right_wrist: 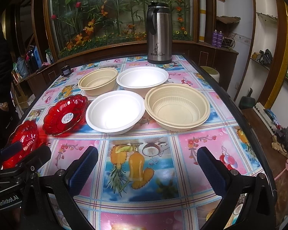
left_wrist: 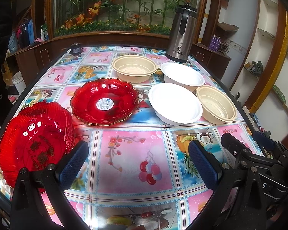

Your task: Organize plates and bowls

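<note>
Two red scalloped plates lie on the table: one (left_wrist: 105, 100) (right_wrist: 65, 114) with a round sticker in the middle, another (left_wrist: 35, 141) (right_wrist: 24, 140) at the near left edge. Two white bowls (left_wrist: 175, 103) (left_wrist: 182, 75) (right_wrist: 115, 111) (right_wrist: 143, 79) and two beige ribbed bowls (left_wrist: 134, 68) (left_wrist: 216, 104) (right_wrist: 98, 81) (right_wrist: 176, 108) sit behind. My left gripper (left_wrist: 138, 163) is open over bare tablecloth, its left finger beside the near red plate. My right gripper (right_wrist: 147, 166) is open too, short of the near white and beige bowls.
A steel thermos jug (left_wrist: 181, 34) (right_wrist: 159, 32) stands at the table's far side. A small dark jar (left_wrist: 75, 48) sits at the far left corner. The table's black rim (right_wrist: 245, 113) runs close on the right. Cabinets and a flower display lie beyond.
</note>
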Motion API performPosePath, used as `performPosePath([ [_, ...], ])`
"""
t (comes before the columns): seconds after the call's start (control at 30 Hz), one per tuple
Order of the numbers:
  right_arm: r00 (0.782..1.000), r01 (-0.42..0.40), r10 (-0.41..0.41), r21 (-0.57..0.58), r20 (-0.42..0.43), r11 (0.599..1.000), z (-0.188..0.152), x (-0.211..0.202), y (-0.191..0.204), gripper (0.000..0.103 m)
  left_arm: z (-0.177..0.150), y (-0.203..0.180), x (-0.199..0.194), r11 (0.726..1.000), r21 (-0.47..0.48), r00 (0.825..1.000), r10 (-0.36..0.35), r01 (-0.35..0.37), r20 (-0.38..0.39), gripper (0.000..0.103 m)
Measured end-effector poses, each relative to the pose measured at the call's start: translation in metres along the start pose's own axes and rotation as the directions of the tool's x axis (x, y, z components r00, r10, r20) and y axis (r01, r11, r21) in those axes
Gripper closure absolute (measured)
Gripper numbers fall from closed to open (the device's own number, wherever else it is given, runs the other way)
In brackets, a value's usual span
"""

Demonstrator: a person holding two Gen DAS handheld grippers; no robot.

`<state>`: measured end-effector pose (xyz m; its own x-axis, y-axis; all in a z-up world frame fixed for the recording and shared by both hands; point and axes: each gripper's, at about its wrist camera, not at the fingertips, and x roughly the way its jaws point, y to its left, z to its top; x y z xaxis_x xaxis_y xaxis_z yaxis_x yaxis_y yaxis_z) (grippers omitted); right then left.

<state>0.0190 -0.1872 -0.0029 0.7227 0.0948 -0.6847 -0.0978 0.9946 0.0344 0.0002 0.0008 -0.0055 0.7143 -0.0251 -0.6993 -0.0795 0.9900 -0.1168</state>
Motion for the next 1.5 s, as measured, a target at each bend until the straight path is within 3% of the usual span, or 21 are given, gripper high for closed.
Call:
performPosePath([
  [1.23,1.000,-0.012,0.012,-0.002,-0.006,1.000,-0.001,0.002,0.006,0.000,-0.002,0.005,-0.004,1.000,-0.001,1.000,-0.014,0.014,-0.009,0.000],
  [1.37,0.999,-0.051,0.051,0.006,-0.005,0.999,0.001,0.000,0.009,0.000,-0.006,0.023,-0.024,1.000,-0.013,0.999,0.003,-0.003,0.036,0.000],
  [1.5,0.989,-0.148,0.148,0.007,-0.023,0.989,0.004,-0.002,0.024,0.000,-0.014,0.070,-0.047,0.993,-0.088,0.993,0.091,-0.084,0.075,0.000],
])
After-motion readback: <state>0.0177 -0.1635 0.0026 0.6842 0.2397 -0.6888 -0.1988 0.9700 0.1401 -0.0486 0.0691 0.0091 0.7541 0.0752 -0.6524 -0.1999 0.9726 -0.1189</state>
